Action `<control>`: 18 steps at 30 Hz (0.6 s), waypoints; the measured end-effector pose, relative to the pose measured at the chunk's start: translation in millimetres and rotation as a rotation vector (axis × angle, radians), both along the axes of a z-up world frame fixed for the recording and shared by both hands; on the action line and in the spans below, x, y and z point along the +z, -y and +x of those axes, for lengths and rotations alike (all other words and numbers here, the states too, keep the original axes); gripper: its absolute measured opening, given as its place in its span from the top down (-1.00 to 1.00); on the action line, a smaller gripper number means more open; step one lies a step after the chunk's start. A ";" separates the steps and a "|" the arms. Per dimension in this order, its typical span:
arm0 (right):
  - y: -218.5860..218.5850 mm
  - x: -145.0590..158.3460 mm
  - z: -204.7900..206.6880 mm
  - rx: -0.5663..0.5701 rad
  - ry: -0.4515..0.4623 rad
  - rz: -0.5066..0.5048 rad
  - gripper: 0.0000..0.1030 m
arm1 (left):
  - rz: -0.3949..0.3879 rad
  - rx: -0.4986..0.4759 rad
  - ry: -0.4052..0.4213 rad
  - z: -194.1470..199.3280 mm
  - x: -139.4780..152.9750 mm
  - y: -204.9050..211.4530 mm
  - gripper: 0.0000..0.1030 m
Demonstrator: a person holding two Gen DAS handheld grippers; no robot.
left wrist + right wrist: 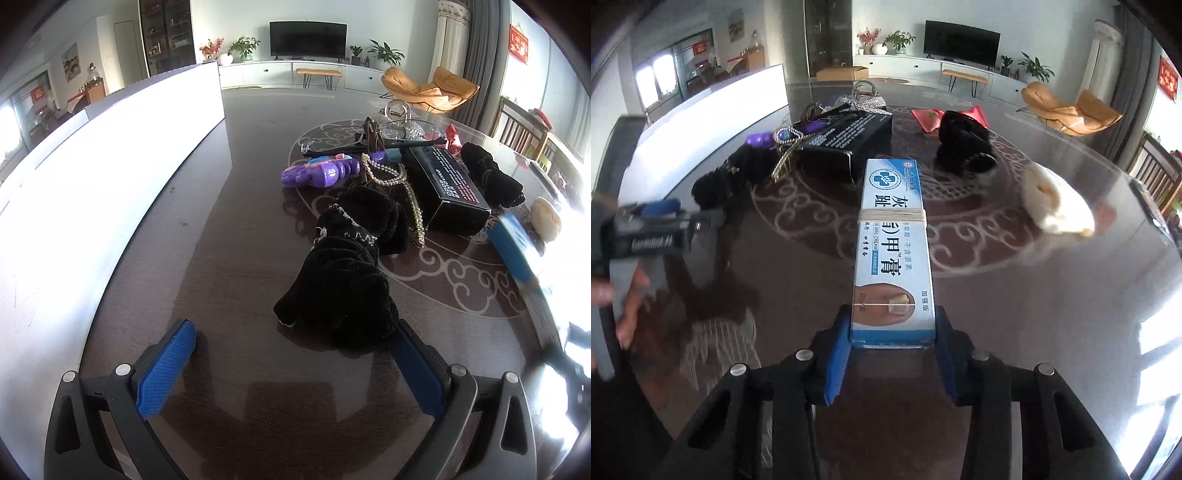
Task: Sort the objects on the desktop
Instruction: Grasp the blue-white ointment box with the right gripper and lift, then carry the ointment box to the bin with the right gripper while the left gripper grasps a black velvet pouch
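Note:
My right gripper (892,325) is shut on a long blue-and-white nail cream box (894,251) and holds it above the dark table; the box also shows blurred in the left wrist view (517,251). My left gripper (295,336) is open and low over the table, its right finger (417,369) touching the near end of a black fuzzy cloth (347,269). Behind it lie a purple toy (321,171), a pearl necklace (399,184), a black box (447,184) and another black cloth (491,173).
A long white box (110,177) runs along the table's left side. A bread-like bun (1056,203) lies at the right, and a red packet (934,116), a rhinestone bag (399,125) and glasses (332,144) lie further back. Chairs stand beyond the right edge.

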State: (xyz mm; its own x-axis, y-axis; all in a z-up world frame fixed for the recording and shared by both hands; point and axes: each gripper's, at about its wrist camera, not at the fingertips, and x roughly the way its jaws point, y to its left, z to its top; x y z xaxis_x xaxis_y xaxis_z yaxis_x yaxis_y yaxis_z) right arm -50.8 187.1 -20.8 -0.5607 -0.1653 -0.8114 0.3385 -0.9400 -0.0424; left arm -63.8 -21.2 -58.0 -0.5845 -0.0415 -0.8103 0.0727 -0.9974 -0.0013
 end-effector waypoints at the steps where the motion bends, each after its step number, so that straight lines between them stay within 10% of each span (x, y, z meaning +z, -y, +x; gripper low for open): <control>1: -2.8 -0.4 3.3 0.009 -0.004 0.008 -0.22 | -0.001 0.000 0.001 1.4 -0.7 -0.6 -1.00; 3: -3.8 -3.5 -1.9 0.033 0.005 0.038 -0.88 | 0.002 -0.006 0.011 1.4 -0.5 0.7 -1.00; 12: 3.5 -13.7 -17.5 0.054 0.010 -0.036 -1.00 | 0.177 0.014 0.019 10.7 7.8 28.0 -1.00; 18: 3.6 -14.1 -18.9 0.054 0.010 -0.038 -1.00 | -0.027 -0.165 0.050 -20.6 19.0 -11.2 -1.00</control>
